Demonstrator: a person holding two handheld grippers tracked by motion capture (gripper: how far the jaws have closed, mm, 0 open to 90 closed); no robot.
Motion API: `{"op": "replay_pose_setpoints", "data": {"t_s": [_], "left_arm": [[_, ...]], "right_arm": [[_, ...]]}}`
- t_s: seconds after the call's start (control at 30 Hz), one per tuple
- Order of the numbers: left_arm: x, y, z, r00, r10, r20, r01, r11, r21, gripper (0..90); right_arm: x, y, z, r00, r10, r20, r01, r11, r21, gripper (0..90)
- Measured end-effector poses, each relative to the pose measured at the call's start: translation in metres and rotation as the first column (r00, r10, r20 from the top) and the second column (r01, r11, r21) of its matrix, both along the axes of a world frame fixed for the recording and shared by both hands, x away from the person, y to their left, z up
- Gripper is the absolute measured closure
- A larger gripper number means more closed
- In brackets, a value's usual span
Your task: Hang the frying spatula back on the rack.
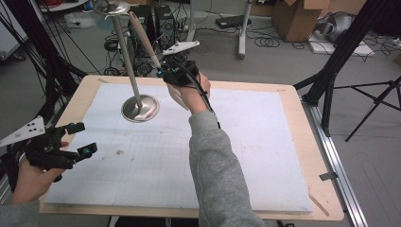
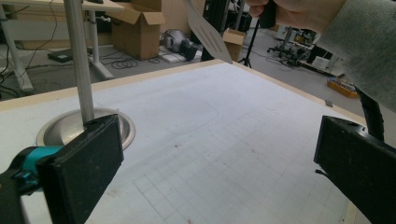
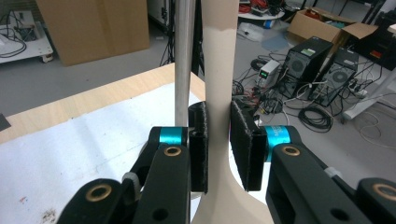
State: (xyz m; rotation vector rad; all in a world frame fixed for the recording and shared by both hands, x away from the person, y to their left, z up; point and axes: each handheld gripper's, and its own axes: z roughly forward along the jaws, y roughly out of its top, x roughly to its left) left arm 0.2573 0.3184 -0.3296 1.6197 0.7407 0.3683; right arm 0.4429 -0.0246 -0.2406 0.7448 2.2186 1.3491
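1. Step in hand, by my read: the spatula [image 1: 144, 40] is being carried toward the metal stand [image 1: 140, 108], most likely to hang or rest it on the top disc [image 1: 111, 7]. It is lifted clear of the tabletop [image 1: 265, 142], over the far edge, tilted, handle end up near the disc.
2. Right hand-held gripper [image 3: 218, 140]: jaws closed tight on the spatula's neck, pads [image 3: 243, 142] pressed against both sides, just above where it flares into the blade. In the right gripper view the stand's pole [image 3: 184, 60] sits just beside the spatula, a small gap between, not touching as far as I can tell.
3. Left hand-held gripper [image 1: 78, 139]: jaws wide apart, holding nothing, hovering at the near left corner of the tabletop, well apart from the stand. In the left gripper view the blade [image 2: 208, 32] hangs in the air beyond the stand base [image 2: 70, 130].
4. Next move calls for: raise and align the handle end with the top disc without knocking the pole; whether the handle has a hole or a hook, I cannot tell. The stand looks light, so the left hand-held gripper could steady the base.
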Motion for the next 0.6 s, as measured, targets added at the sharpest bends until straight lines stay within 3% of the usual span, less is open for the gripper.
{"op": "replay_pose_setpoints", "data": {"t_s": [0.4, 0.47, 0.6], "left_arm": [[-0.0002, 0.0002, -0.0001, 1.0, 0.001, -0.001, -0.001, 1.0, 0.002, 1.8], [-0.0005, 0.0001, -0.0001, 1.0, 0.002, -0.001, -0.002, 1.0, 0.002, 1.8], [-0.0012, 0.0002, 0.0001, 1.0, 0.0, 0.0, 0.0, 1.0, 0.0, 1.8]], "right_arm": [[0.0009, 0.0069, -0.0021, 1.0, -0.008, -0.001, 0.008, 1.0, -0.004, 77.6], [0.0006, 0.0086, -0.0021, 1.0, -0.006, 0.004, 0.006, 1.0, -0.01, 81.8], [-0.0009, 0.0098, 0.0031, 0.9992, -0.032, 0.024, 0.031, 0.999, 0.022, 84.3]]}}
